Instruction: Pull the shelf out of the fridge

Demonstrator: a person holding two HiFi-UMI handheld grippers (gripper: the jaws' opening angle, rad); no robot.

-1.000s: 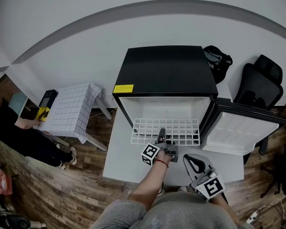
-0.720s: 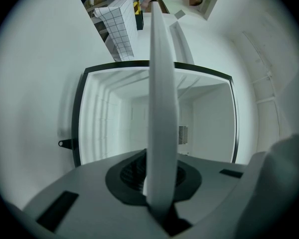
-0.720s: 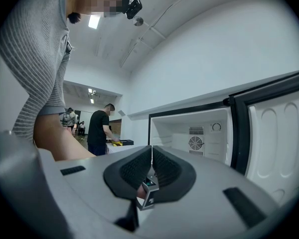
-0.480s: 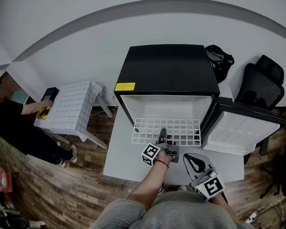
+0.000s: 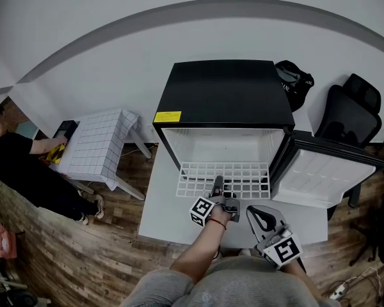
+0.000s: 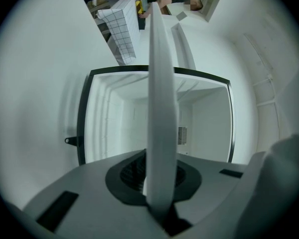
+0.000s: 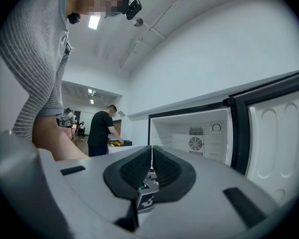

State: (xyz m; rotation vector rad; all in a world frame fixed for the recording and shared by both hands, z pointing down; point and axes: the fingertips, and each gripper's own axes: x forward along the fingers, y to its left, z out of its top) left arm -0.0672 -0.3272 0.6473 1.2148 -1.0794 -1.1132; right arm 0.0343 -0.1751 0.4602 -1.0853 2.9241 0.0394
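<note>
The black fridge [image 5: 223, 89] stands on a white bench [image 5: 161, 204] with its door [image 5: 320, 173] swung open to the right. The white wire shelf [image 5: 243, 171] lies level and partly drawn out: its back part is inside the white cavity, and its front part juts past the opening over the bench.

The left tool [image 5: 217, 184] points level into the fridge and grips the shelf's front edge near the middle. In the left gripper view the shelf shows edge-on as a pale band between the jaws (the tool is rolled onto its side there), and the dark pads are closed against it from both sides, only narrowly apart.

The right tool [image 5: 255, 215] hangs just to the right of the left one, close to the person's body and clear of the shelf. Its jaws are pressed together with nothing between them.

On the wooden floor to the left, another person [image 5: 13, 165] in black leans over a small table [image 5: 96, 147] with a checked cloth.
</note>
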